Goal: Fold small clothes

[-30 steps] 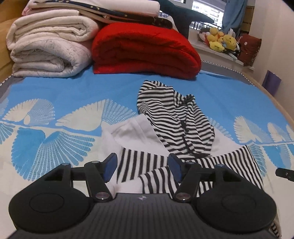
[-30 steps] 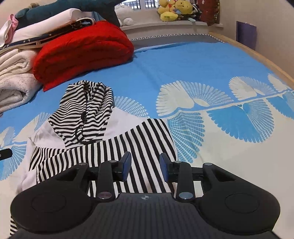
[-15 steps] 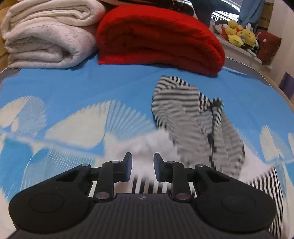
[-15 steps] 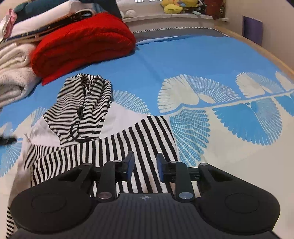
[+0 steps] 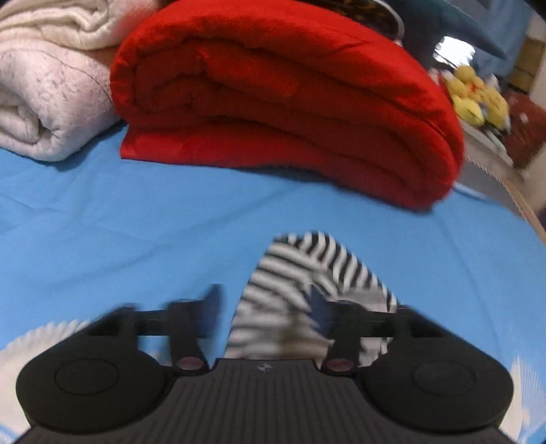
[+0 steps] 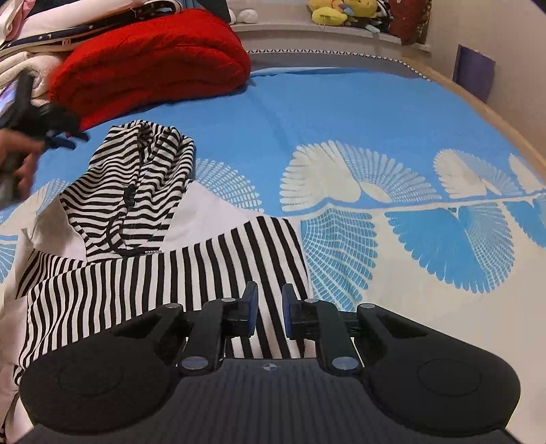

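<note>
A small black-and-white striped hoodie (image 6: pixel 163 259) with a white body lies on the blue patterned bedsheet (image 6: pixel 341 112). Its striped hood (image 6: pixel 136 177) points toward the far end; the hood tip shows blurred in the left wrist view (image 5: pixel 307 287). My left gripper (image 5: pixel 266 307) is open, above the hood tip, holding nothing; it also shows at the far left of the right wrist view (image 6: pixel 58 136). My right gripper (image 6: pixel 269 309) hovers over the striped sleeve (image 6: pixel 239 259), its jaws narrowly apart and empty.
A folded red blanket (image 5: pixel 279 102) and folded white quilts (image 5: pixel 44 88) lie at the head of the bed. Plush toys (image 6: pixel 341 10) sit on a ledge behind. The bed's wooden edge (image 6: pixel 477 106) runs along the right.
My left gripper has moved forward up the hoodie to the hood tip and opened wide after being nearly closed. My right gripper has narrowed slightly and stayed over the sleeve.
</note>
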Demonstrator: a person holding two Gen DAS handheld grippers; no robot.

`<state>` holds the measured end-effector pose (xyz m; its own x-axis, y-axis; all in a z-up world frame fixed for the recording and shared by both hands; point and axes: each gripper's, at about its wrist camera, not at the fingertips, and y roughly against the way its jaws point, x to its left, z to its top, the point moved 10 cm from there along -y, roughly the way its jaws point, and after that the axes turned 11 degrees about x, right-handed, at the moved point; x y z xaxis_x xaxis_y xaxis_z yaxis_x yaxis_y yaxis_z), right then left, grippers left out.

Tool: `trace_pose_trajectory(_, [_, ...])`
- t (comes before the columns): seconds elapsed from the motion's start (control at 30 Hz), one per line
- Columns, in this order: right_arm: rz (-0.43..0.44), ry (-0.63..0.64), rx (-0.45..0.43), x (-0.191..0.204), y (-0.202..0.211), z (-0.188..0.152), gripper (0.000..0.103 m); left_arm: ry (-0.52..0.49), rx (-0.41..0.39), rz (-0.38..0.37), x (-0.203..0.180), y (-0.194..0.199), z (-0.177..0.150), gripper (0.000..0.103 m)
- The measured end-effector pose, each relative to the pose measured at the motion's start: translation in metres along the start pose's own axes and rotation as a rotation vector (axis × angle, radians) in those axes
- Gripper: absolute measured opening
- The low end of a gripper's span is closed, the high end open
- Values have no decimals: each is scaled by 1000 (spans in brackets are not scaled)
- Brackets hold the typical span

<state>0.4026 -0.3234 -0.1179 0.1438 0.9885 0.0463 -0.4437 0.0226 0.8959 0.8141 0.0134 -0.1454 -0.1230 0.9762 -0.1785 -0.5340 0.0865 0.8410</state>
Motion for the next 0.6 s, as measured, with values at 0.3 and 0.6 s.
trace_pose_trajectory(0.3, [0, -20, 38, -8, -10, -9, 15, 79, 28, -4, -10, -56, 36, 78])
trace_pose_trajectory(0.6, [2, -44, 67, -17, -16, -12, 15, -35, 93, 16, -28, -73, 27, 6])
